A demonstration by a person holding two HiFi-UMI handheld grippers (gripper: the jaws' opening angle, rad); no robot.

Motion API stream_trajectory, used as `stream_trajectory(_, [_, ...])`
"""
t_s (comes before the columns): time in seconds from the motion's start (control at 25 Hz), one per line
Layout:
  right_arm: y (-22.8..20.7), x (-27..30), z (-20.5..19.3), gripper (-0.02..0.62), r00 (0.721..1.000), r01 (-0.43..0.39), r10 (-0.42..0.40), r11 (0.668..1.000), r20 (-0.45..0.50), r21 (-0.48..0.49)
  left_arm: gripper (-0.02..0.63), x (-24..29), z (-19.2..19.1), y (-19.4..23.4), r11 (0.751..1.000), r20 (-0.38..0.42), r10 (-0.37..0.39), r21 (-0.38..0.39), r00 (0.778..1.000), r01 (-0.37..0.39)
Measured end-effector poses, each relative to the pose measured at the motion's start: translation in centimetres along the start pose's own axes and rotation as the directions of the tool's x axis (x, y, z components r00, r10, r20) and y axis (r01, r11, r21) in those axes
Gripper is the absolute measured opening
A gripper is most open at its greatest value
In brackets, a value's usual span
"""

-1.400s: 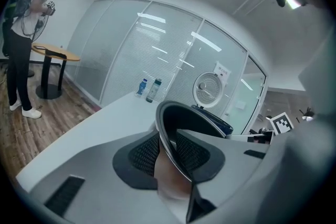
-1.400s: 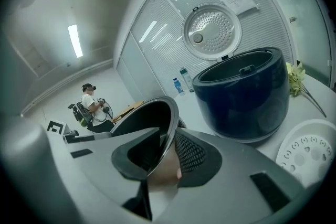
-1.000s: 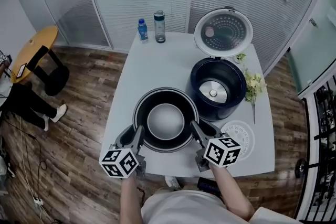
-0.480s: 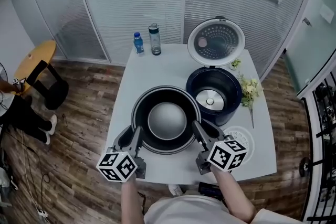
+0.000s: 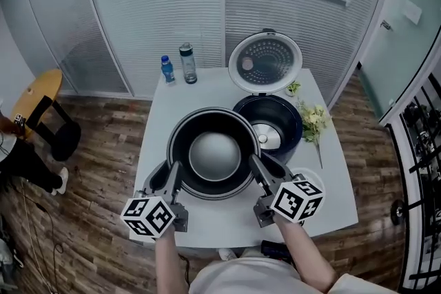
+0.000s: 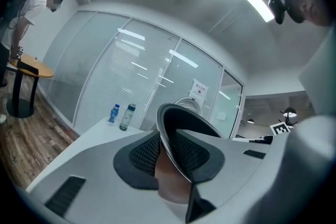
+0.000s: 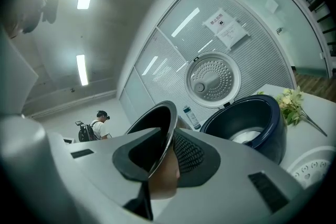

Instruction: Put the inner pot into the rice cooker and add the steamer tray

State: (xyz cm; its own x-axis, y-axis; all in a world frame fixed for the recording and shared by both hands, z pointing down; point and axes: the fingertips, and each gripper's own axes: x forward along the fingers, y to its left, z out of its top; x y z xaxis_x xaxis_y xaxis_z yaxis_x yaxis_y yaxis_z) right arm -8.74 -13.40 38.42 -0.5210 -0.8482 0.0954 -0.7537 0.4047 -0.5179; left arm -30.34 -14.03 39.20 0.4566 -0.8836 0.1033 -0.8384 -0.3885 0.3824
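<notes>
Left gripper (image 5: 170,179) clamps the left rim of the inner pot (image 5: 214,156); right gripper (image 5: 264,174), its jaws just closed further, pinches the right rim. Pot is mid-frame between them, round, mouth upward.

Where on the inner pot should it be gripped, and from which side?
The thin flared rim, pinched at left and right from the near side, one jaw inside the wall, one outside. The inner pot is wide, round and handleless, so only the rim fits. The left gripper and right gripper hold it so; the right jaws have just been closing on the rim.
</notes>
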Motion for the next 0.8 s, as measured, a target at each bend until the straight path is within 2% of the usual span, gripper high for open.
stream_trajectory(0.6, [-2.6, -4.0, 4.7, 0.086, 0.989, 0.096, -0.096, 0.995, 0.116, 0.001, 0.092, 4.7, 2.2, -5.7, 0.985, 0.020, -0.171, 0.026, 0.985, 0.170])
stream_trajectory(0.8, [-3.4, -4.9, 5.9, 0.086, 0.983, 0.113, -0.114, 0.994, 0.143, 0.013, 0.092, 5.9, 2.4, -7.1, 0.979, 0.006, -0.205, 0.026, 0.979, 0.204])
